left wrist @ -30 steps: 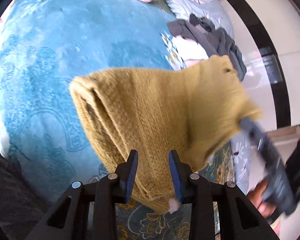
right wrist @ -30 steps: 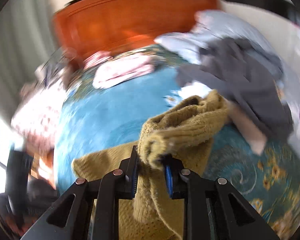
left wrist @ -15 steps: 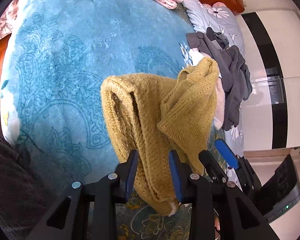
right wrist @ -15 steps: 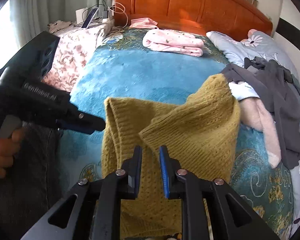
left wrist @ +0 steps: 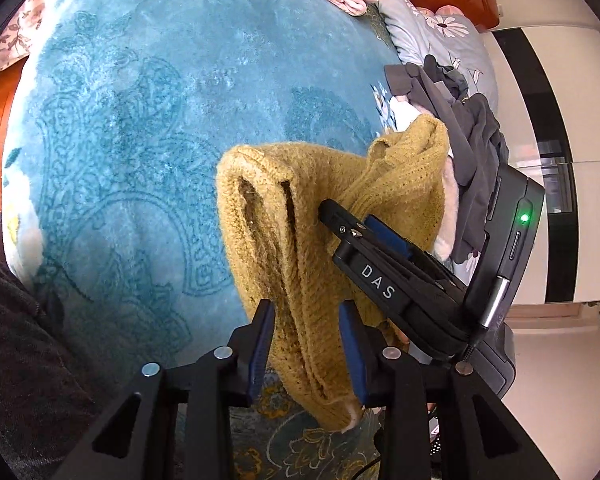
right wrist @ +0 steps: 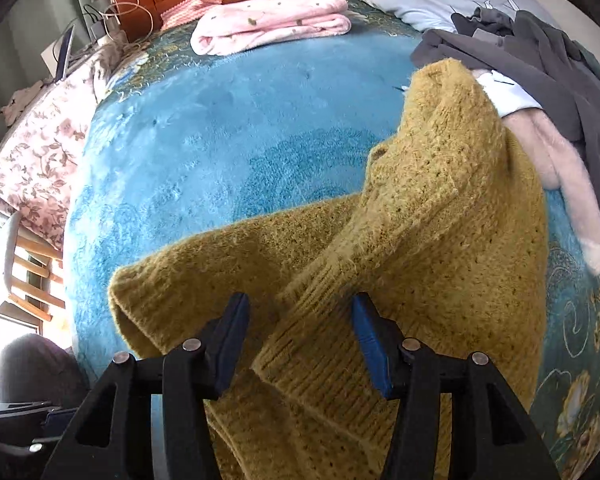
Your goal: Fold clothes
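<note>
Teal bedspread [left wrist: 148, 128], grey clothes pile [left wrist: 472, 132] at 2 o'clock. Left gripper [left wrist: 306, 344] clamps mustard sweater [left wrist: 300, 248] hem at 6 o'clock; right gripper [right wrist: 296, 340] jaws opening over its sleeve, pads clear. Risk: loose fold slumps, bunching

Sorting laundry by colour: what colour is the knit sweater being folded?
Mustard yellow sweater, clearest in the right wrist view.

Sweater [right wrist: 440, 240] lower part cut off by bottom edge
</note>
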A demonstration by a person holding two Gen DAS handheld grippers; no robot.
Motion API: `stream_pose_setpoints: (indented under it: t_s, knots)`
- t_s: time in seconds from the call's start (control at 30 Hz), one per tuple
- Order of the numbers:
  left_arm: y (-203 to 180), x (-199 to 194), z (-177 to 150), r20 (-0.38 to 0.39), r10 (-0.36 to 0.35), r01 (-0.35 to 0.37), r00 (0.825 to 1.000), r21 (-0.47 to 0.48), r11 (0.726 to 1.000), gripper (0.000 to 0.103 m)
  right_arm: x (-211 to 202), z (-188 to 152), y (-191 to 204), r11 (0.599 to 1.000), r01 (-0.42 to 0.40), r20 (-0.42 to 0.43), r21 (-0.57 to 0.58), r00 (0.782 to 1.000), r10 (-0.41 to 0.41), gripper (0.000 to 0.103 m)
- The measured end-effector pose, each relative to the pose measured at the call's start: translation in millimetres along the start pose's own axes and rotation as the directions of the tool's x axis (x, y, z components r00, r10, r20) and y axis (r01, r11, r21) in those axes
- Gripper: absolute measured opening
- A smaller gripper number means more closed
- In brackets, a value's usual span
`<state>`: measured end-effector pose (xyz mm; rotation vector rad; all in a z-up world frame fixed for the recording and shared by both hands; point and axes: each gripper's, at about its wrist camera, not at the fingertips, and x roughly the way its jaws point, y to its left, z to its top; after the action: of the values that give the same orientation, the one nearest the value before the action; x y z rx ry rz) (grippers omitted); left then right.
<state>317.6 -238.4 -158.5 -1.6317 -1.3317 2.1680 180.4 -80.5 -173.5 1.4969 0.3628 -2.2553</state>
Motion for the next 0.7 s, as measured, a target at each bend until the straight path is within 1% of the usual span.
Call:
stream_pose_setpoints:
  t_s: [0.1, 0.17, 0.2, 0.23, 0.27, 0.33, 0.4, 0.43, 0.53, 0.63, 0.7]
  knots:
    - [2, 0, 0, -0.009, -0.002, 0.002, 1.0, -0.009, 1.0, 0.037, 4, -1, 5, 0.999, 0.033, -0.012, -0.043, 0.999, -0.033, 0.055]
    - [3, 1, 1, -0.014, 0.0, 0.0, 1.0, -0.014, 1.0, 0.037, 5, -3, 7, 0.994, 0.071, -0.019, -0.078, 0.997, -0.072, 0.053]
    - [4, 1, 1, -0.015, -0.001, 0.0, 1.0, -0.015, 1.0, 0.037, 5, -4, 7, 0.992, 0.092, -0.02, -0.092, 0.995, -0.094, 0.045]
    - [4, 1, 1, -0.016, -0.001, 0.001, 1.0, -0.016, 1.0, 0.037, 4, -5, 6, 0.99, 0.103, -0.021, -0.093, 0.994, -0.105, 0.042]
    - [5, 0, 1, -0.016, -0.004, 0.004, 1.0, -0.017, 1.0, 0.037, 3, -6, 4, 0.992, 0.1, -0.021, -0.082, 0.995, -0.102, 0.04]
    - [6, -1, 1, -0.013, -0.011, 0.01, 1.0, -0.019, 1.0, 0.037, -2, -4, -3, 0.996, 0.078, -0.02, -0.049, 0.997, -0.08, 0.026]
    - [7, -3, 2, -0.009, -0.016, 0.015, 1.0, -0.02, 1.0, 0.037, -10, -2, -10, 0.998, 0.053, -0.021, -0.025, 0.998, -0.054, 0.021]
    - [7, -4, 1, -0.007, -0.017, 0.017, 1.0, -0.019, 1.0, 0.037, -14, -1, -13, 0.999, 0.042, -0.019, -0.017, 0.999, -0.043, 0.02]
    - [7, -5, 1, -0.003, -0.02, 0.02, 1.0, -0.012, 1.0, 0.037, -37, 3, -28, 0.999, 0.049, 0.021, -0.005, 0.999, -0.049, 0.019]
    - [7, -5, 1, -0.004, -0.023, 0.023, 1.0, -0.012, 1.0, 0.037, -69, 9, -52, 0.999, 0.029, 0.081, 0.033, 0.996, -0.031, 0.019]
    - [7, -5, 1, -0.004, -0.024, 0.024, 1.0, -0.014, 1.0, 0.037, -95, 13, -67, 0.999, 0.028, 0.13, 0.044, 0.991, -0.034, 0.018]
